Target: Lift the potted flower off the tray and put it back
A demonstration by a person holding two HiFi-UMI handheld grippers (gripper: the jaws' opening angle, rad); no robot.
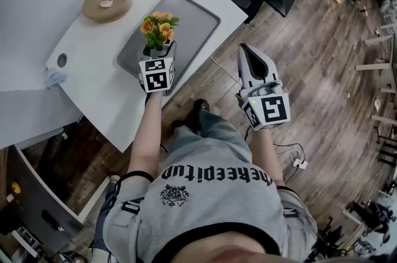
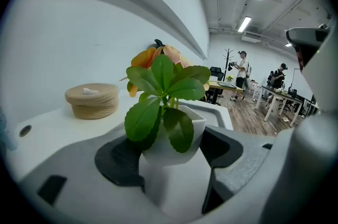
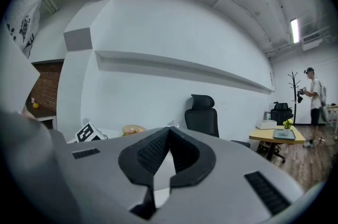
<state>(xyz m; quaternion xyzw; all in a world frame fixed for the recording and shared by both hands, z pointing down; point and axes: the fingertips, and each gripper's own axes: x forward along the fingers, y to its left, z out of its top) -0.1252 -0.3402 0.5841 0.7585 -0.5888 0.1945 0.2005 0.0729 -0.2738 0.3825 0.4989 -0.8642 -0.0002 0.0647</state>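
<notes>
Left tool (image 1: 159,56) is pinching the white pot of the potted flower (image 1: 159,29) at the tray (image 1: 195,23) on the surface (image 1: 93,38). Looks like the lifting step: next, raise it straight and keep it upright. Right tool (image 1: 248,57) hangs aside, pressed together, empty.

Upside down across the near person's grey shirt (image 1: 214,206), black print (image 1: 217,173) seems to read "thekeepitup"; nothing else is legible.
</notes>
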